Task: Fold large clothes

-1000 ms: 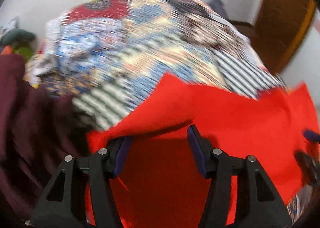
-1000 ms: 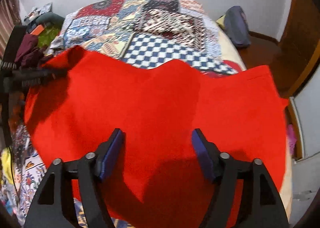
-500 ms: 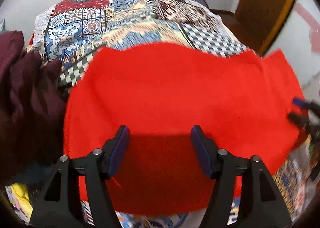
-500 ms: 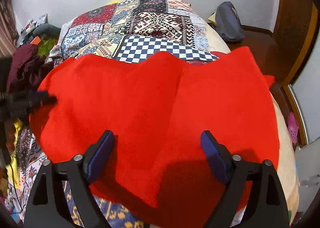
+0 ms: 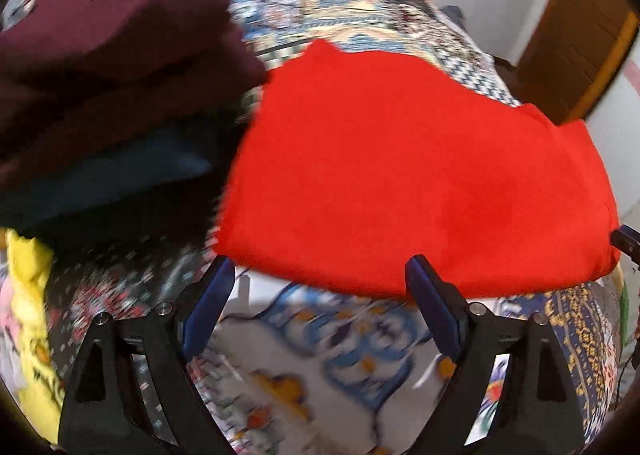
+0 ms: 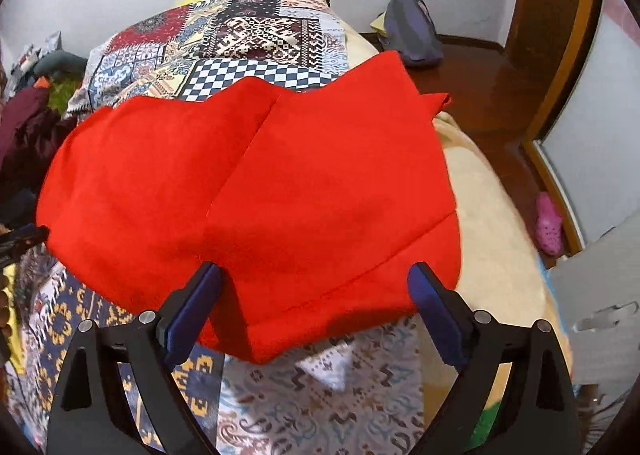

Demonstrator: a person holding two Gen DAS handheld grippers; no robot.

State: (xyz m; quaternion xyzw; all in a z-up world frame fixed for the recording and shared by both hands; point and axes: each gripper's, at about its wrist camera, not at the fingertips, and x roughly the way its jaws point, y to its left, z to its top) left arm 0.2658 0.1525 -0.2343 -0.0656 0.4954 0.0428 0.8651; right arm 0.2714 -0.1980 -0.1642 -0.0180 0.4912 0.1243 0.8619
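A red garment [image 5: 400, 159] lies folded on the patchwork bedspread [image 5: 352, 355], with a fold line running down its middle in the right wrist view [image 6: 248, 159]. My left gripper [image 5: 320, 267] hovers at the garment's near edge; its jaws are opening and nothing is between them. My right gripper [image 6: 316, 271] stands wide over the garment's near right corner, with red cloth lying below the gap and the pads clear of it. Each gripper's tip shows at the edge of the other's view: the right gripper [image 5: 626, 239] and the left gripper [image 6: 20, 239].
A heap of maroon clothes [image 5: 112, 35] over a dark blue piece [image 5: 120, 175] lies left of the red garment, with yellow cloth [image 5: 28, 295] nearer. Right of the bed are a bare wooden floor, a grey-blue bag [image 6: 412, 31], a pink slipper [image 6: 548, 223] and a wooden door [image 6: 552, 15].
Both grippers' jaws have widened and drawn back off the red garment, which now lies flat. The left gripper has swung left, bringing the maroon heap into its view.
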